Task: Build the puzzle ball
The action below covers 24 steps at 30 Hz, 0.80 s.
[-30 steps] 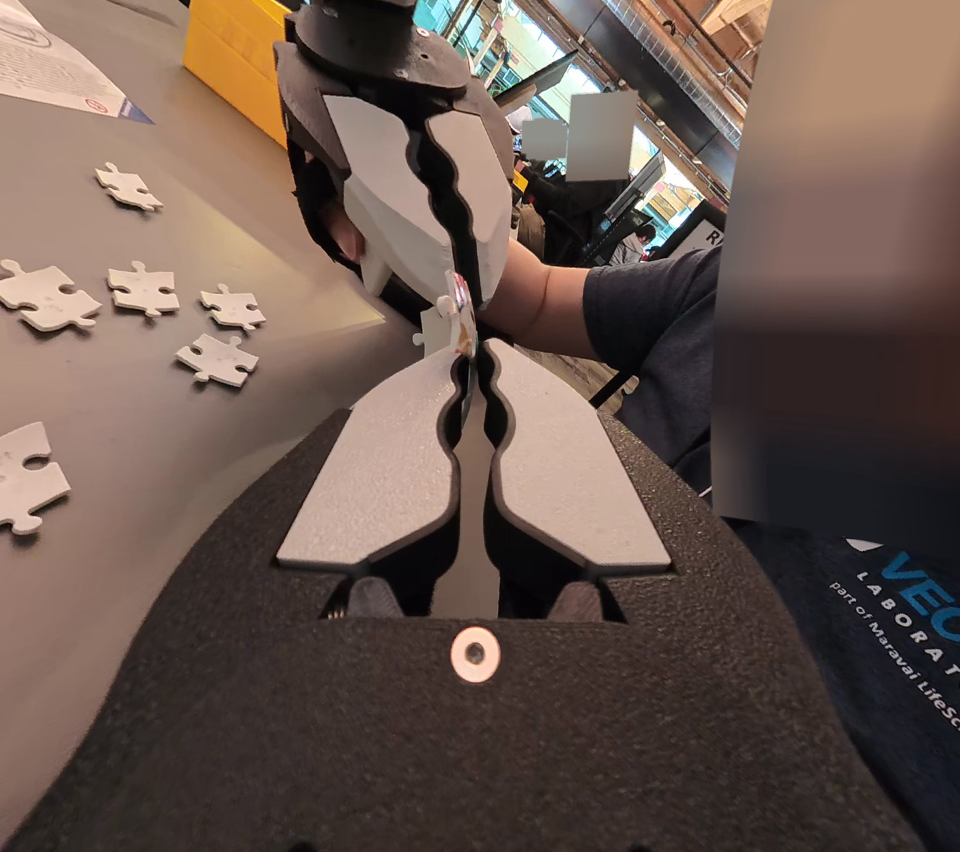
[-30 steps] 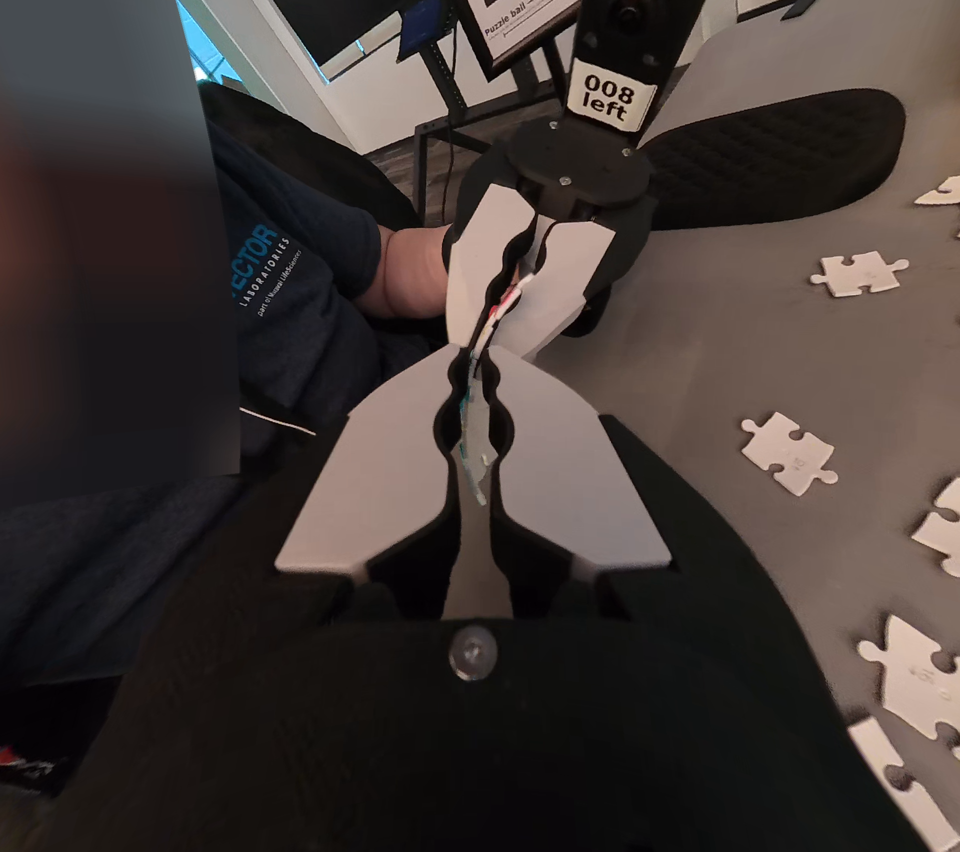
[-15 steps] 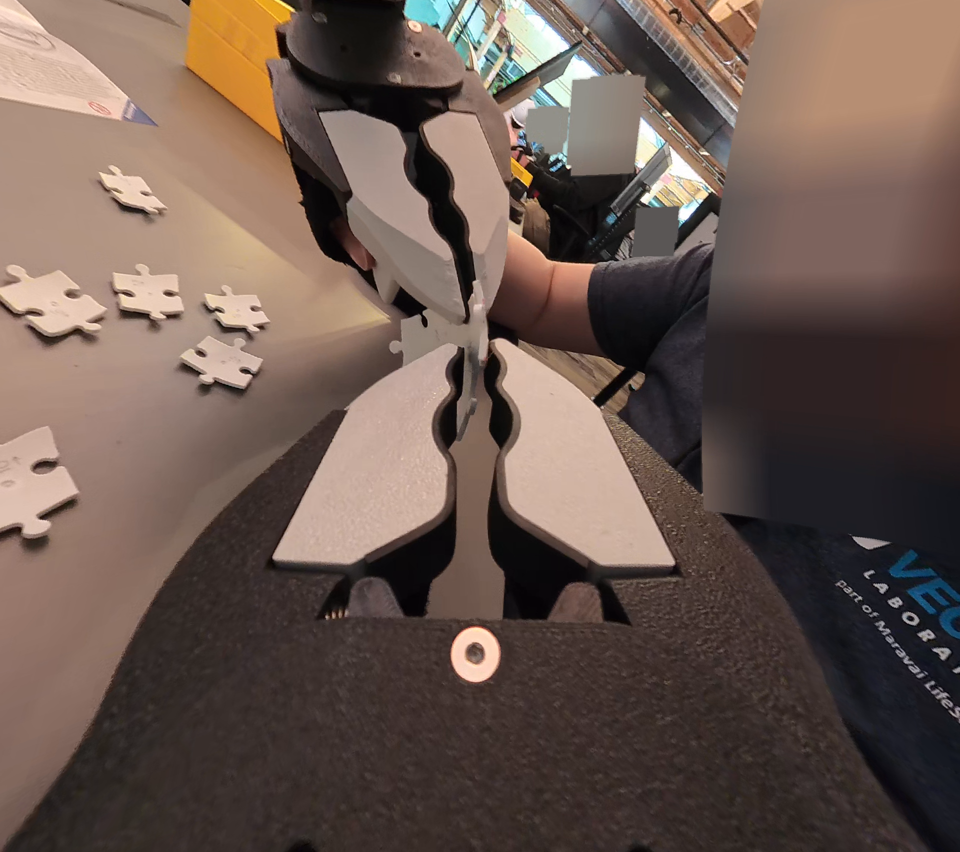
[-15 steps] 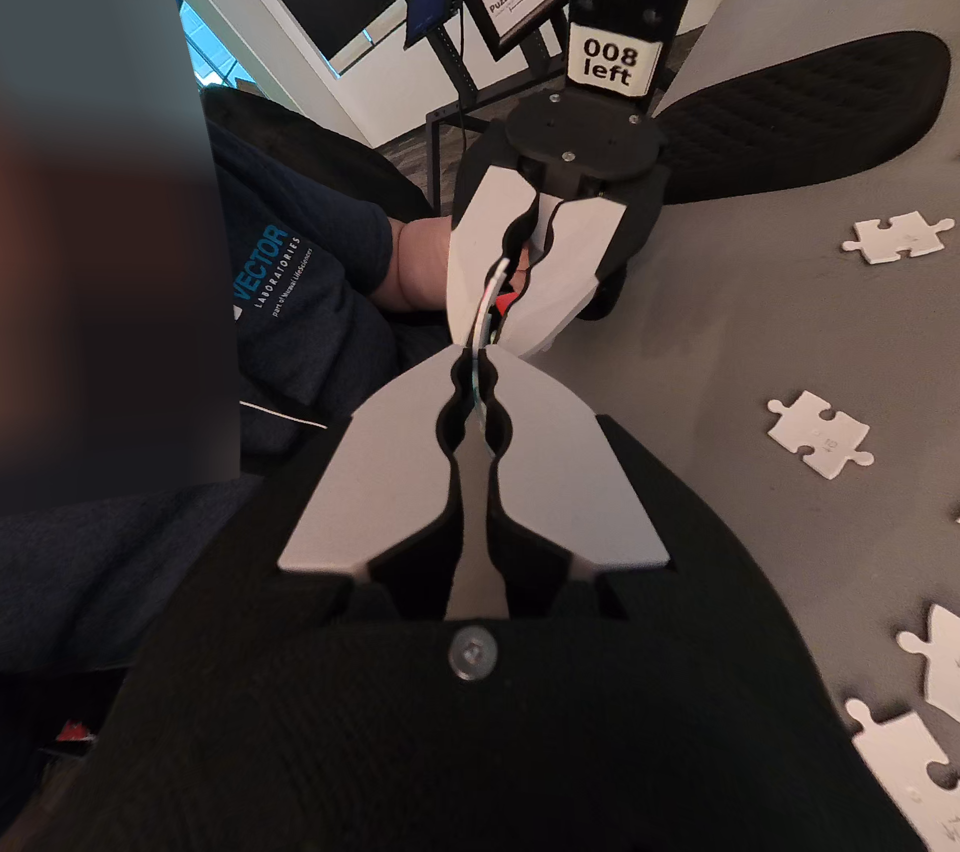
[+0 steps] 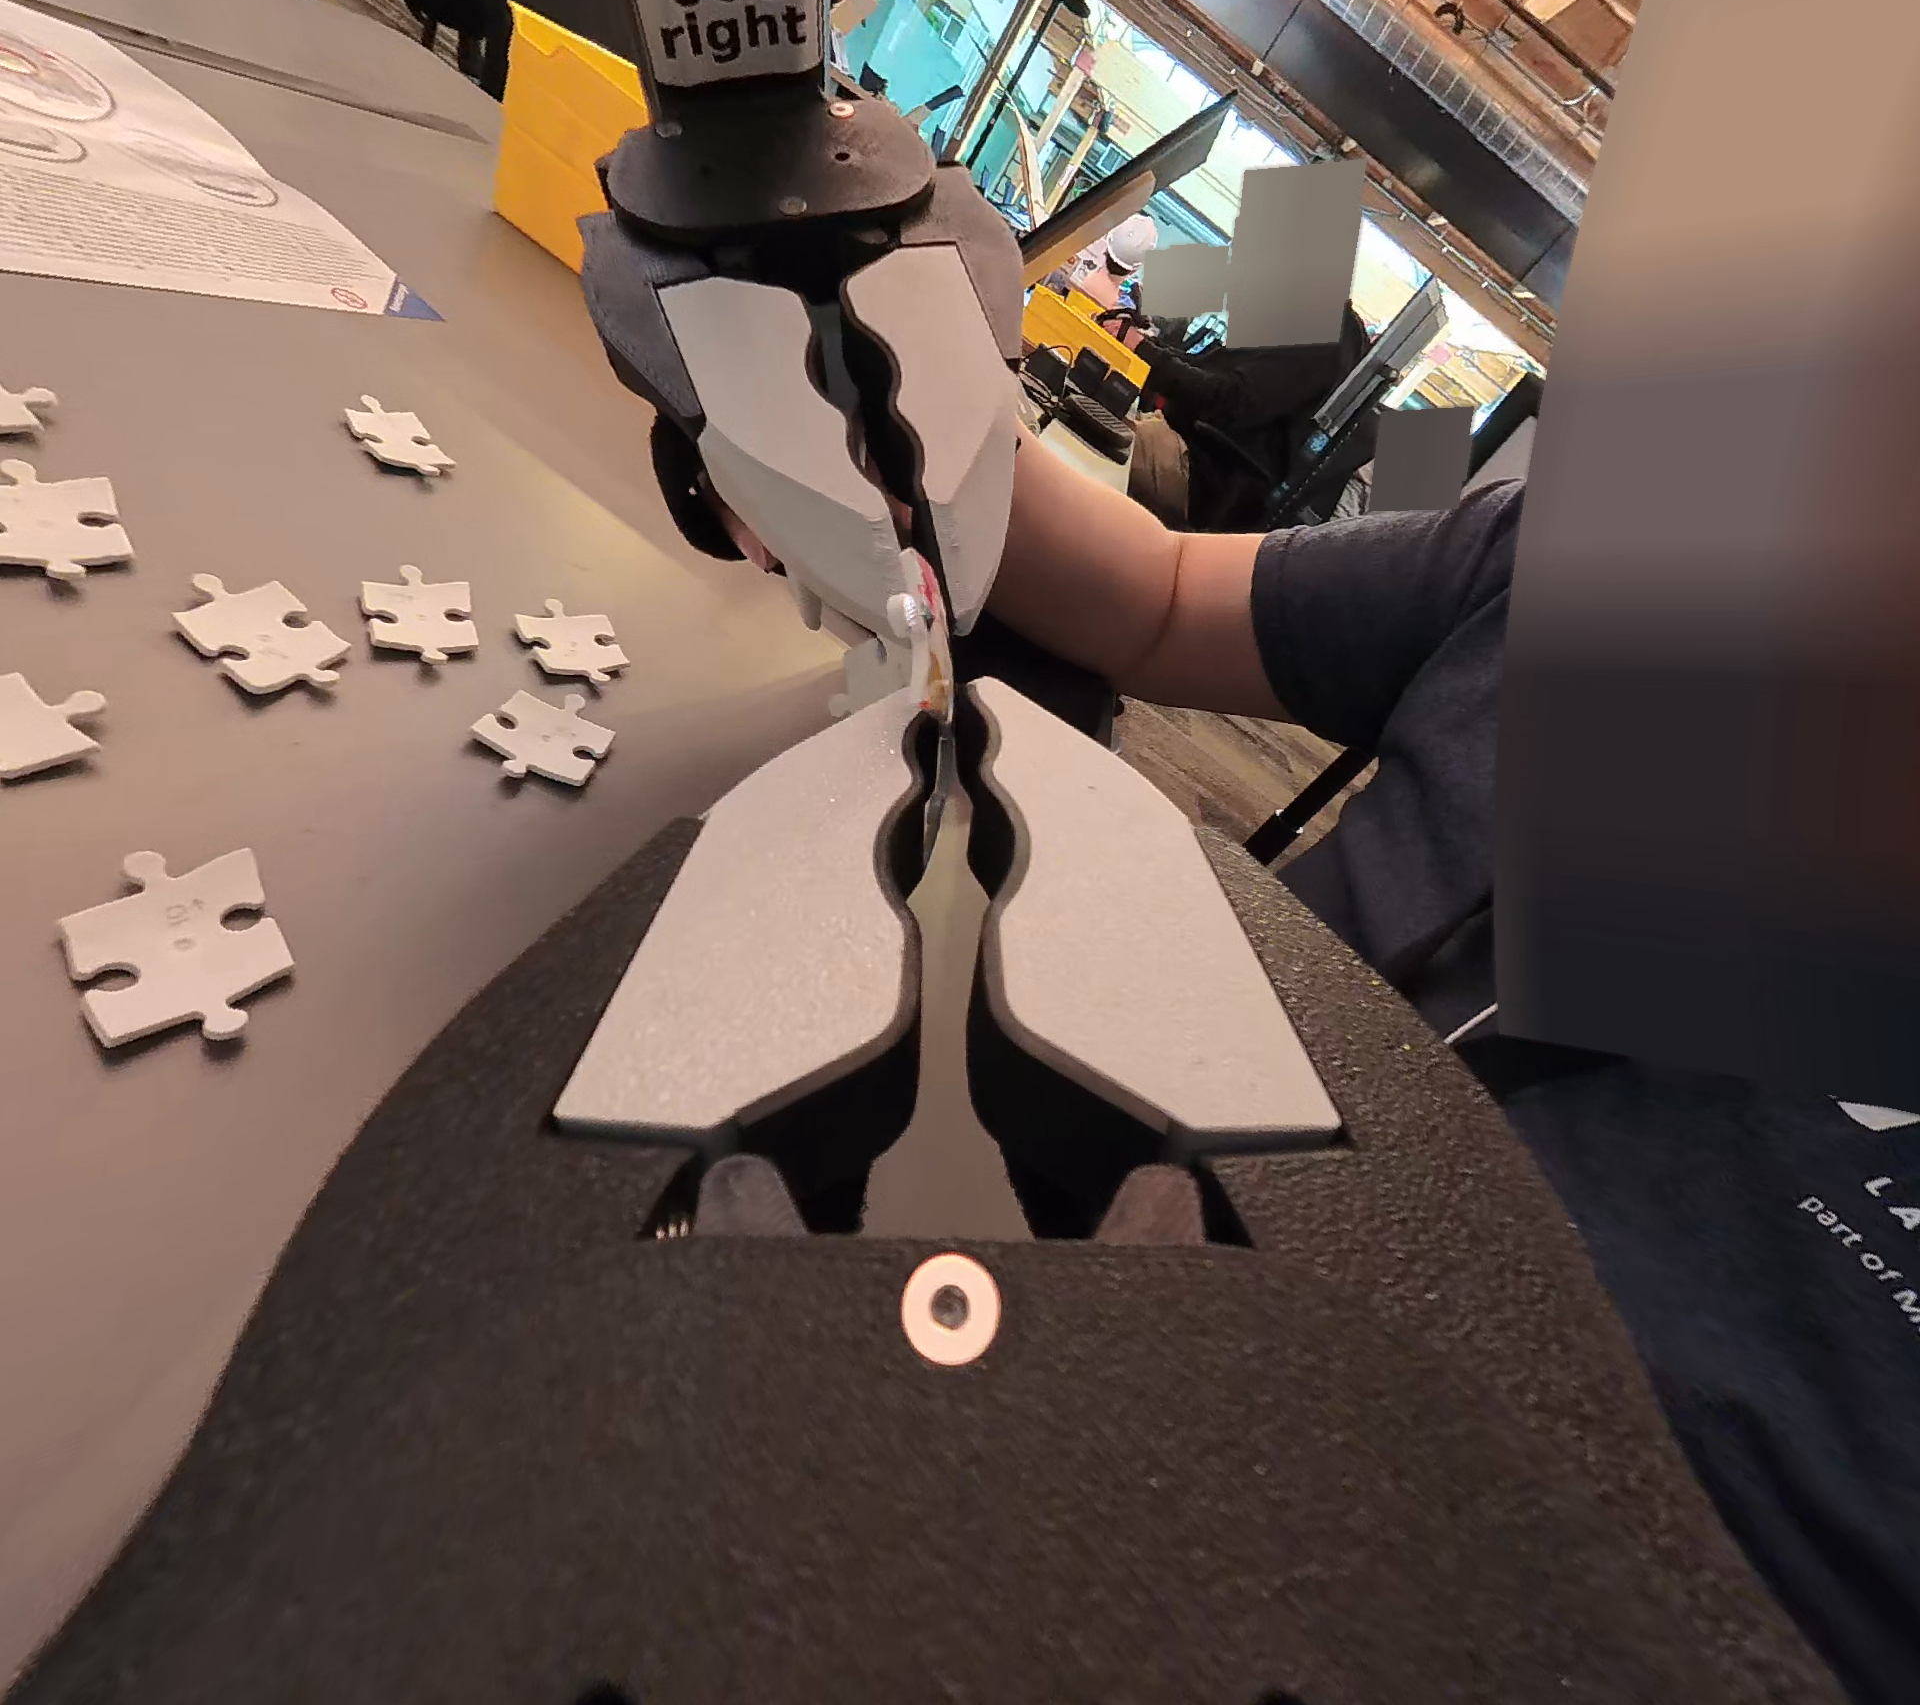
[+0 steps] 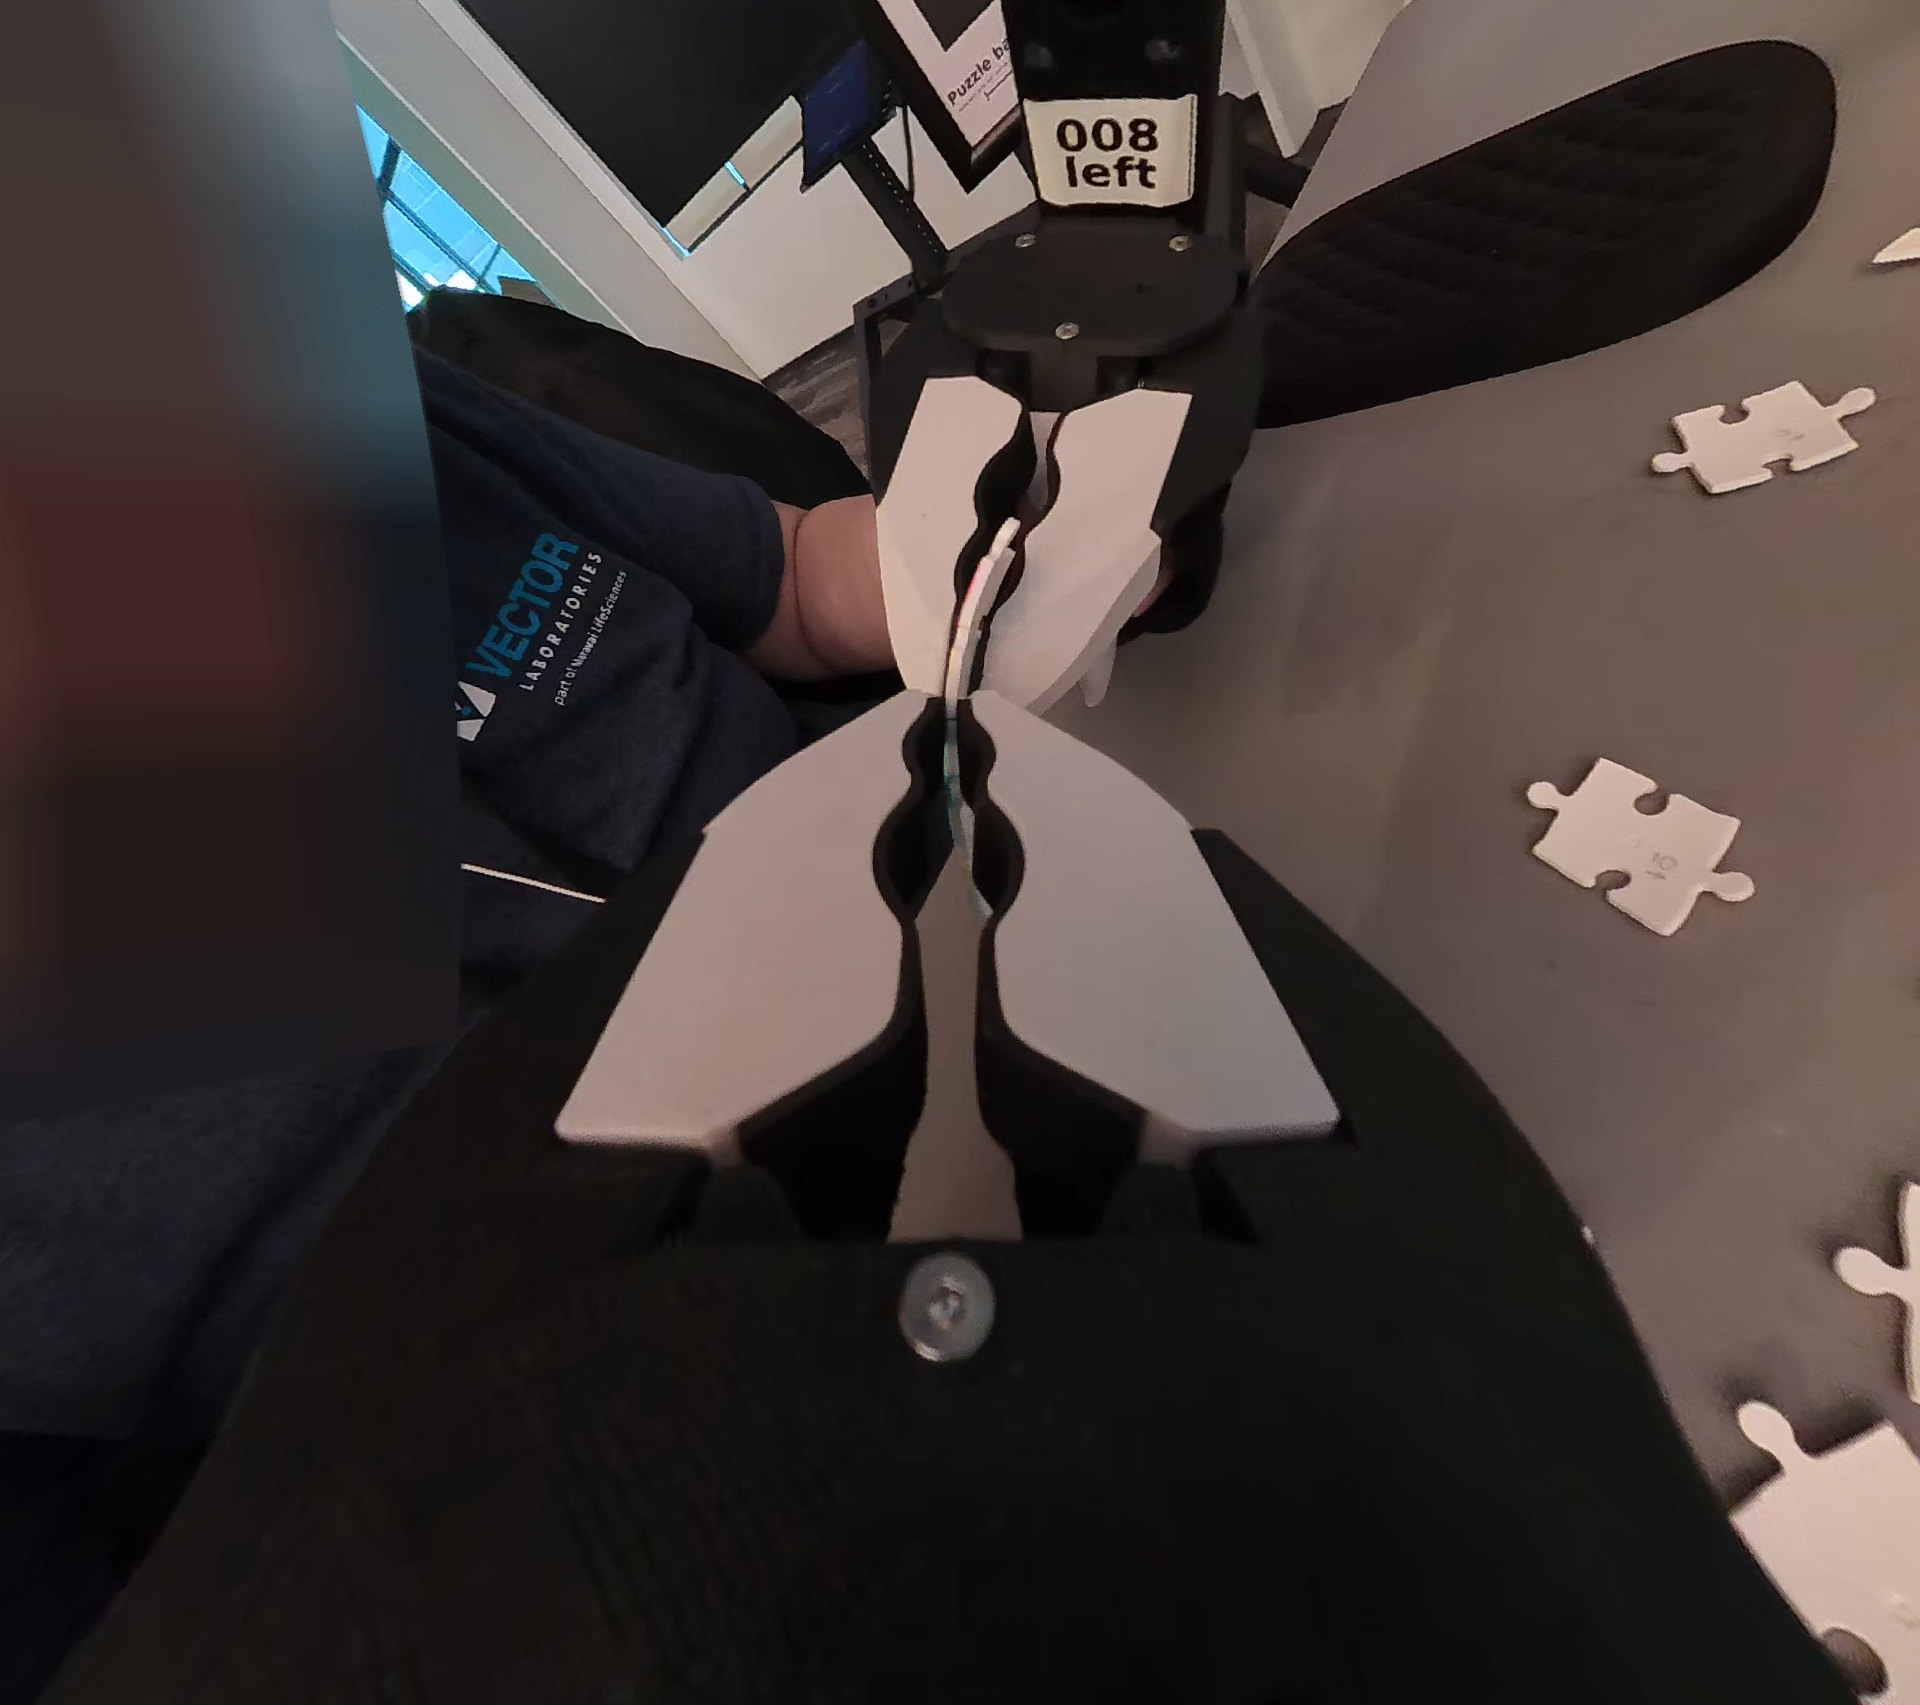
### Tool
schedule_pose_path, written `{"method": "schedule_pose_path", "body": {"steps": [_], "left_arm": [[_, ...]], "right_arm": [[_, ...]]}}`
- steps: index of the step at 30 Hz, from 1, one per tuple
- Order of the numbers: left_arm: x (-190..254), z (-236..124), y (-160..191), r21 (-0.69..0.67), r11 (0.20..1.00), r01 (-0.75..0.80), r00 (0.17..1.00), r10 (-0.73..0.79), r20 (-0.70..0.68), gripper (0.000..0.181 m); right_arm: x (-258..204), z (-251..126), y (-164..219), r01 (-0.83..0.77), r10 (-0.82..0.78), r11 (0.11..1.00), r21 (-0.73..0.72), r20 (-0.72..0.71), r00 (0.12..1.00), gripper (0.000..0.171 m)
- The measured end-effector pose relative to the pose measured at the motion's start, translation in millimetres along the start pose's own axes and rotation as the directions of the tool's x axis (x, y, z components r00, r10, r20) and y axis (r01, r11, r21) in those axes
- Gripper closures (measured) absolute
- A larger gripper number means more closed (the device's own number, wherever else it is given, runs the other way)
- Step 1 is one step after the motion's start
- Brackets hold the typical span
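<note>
Holding a curved puzzle piece each, both grippers are meeting tip to tip above the near edge of the grey tabletop [image 5: 364, 824]. In the left wrist view the left gripper [image 5: 943, 725] is pinching its piece edge-on, fingers [image 5: 790, 907] closed down on it with just a thin gap, and the piece [image 5: 938, 798] is sitting right in the slot between them. Facing it, the right gripper [image 5: 920, 606] is clamping a second piece [image 5: 925, 653] that's showing a bit of coloured print on one face and a white back, and the two pieces are touching or all but touching at their edges; can't really tell if the tabs are locked in. From the right wrist view it's the same story mirrored: the right gripper [image 6: 951, 725] is squeezing its thin piece [image 6: 956, 772], and the left gripper [image 6: 971, 679] opposite is gripping the curved white one [image 6: 982, 606]. Loose white puzzle pieces [image 5: 260, 637] are lying flat to the left, white side up, well apart from the grippers. A printed sheet [image 5: 125, 190] and a yellow box [image 5: 556, 149] are sitting at the far side, and a black mesh pad [image 6: 1538, 232] is resting far right in the right wrist view.
</note>
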<state>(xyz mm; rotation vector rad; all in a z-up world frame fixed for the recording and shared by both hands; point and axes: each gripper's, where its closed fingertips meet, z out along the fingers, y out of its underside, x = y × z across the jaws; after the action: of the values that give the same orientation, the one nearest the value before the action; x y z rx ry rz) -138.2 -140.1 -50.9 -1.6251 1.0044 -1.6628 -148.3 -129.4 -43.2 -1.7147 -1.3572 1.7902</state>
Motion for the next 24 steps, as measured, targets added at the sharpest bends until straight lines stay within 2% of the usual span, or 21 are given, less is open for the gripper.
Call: {"method": "schedule_pose_path", "body": {"steps": [11, 20, 24], "left_arm": [[-6, -3, 0, 0.01, 0.999, 0.034, 0.999, -0.034, 0.015, 0.179], [-5, -2, 1, 0.006, 0.999, 0.04, 0.999, -0.04, 0.0, 0.179], [-5, -3, 1, 0.01, 0.996, 0.086, 0.996, -0.086, -0.022, 0.167]], "right_arm": [[5, 5, 9, 0.068, -0.07, 0.996, -0.063, -0.038, 0.997, 0.16], [6, 5, 10, 0.08, -0.084, 0.994, -0.072, -0.055, 0.995, 0.167], [4, 3, 6, 0.084, -0.087, 0.995, -0.049, -0.06, 0.994, 0.167]]}}
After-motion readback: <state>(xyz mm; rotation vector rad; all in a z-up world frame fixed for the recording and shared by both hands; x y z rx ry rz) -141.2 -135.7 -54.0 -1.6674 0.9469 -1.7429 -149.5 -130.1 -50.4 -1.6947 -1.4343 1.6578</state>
